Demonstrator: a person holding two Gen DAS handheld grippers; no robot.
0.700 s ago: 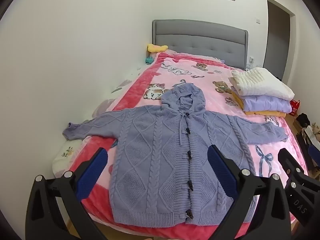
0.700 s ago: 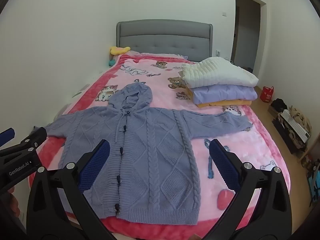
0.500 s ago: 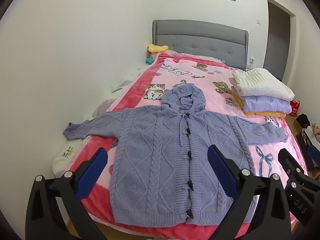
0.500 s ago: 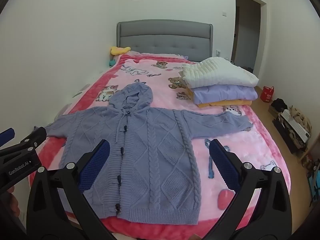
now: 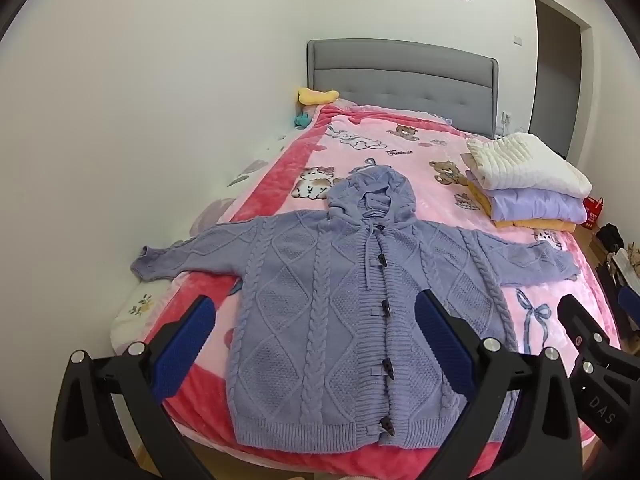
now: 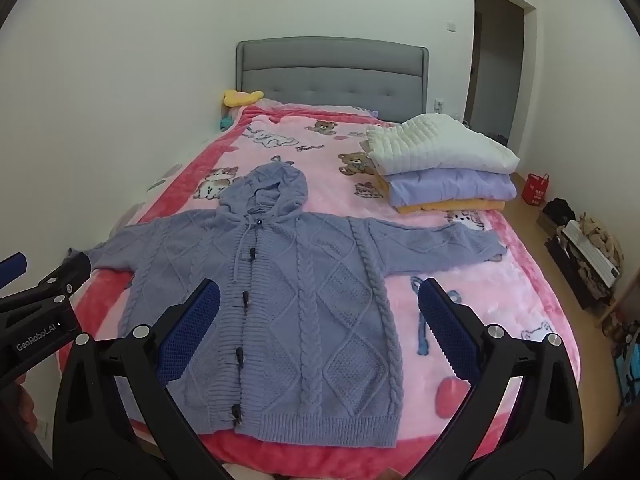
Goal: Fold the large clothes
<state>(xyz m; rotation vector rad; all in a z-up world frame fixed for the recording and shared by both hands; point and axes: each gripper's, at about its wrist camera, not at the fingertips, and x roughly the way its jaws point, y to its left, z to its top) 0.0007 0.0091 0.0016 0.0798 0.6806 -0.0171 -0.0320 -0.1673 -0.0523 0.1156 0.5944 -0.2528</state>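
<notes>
The hooded cardigan [image 5: 340, 304] lies flat and face up on the near half of the bed [image 5: 424, 148], buttoned with dark toggles [image 5: 385, 307], both sleeves spread sideways and the hood [image 5: 372, 190] pointing toward the headboard [image 5: 400, 76]. We judge the thick cable knit to be soft, fairly heavy and stretchy: it will sag and drag when lifted by one point, and the plush blanket [image 6: 460, 304] beneath will likely cling to it.

We recommend taking hold at firm, doubled edges: the ribbed hem [image 6: 320, 428] corners, the sleeve cuffs [image 5: 150, 262] or the shoulder seams. Pinch enough thickness that the loose knit does not slip, and keep the toggles clear of the pads.

The left hand-held gripper [image 5: 316, 348] and the right hand-held gripper [image 6: 320, 328] both hover above the lower body of the garment with jaws spread wide and nothing between them.

The left cuff lies over the bed's edge next to the wall [image 5: 120, 140], so access there looks tight. The right sleeve end [image 6: 472, 244] lies near a stack of folded clothes [image 6: 444, 168], though apart from it; we must fold inward without disturbing it. A yellow cushion [image 6: 240, 98] by the headboard is well apart. Floor clutter [image 6: 588, 248] beside the bed does not obstruct the work.
</notes>
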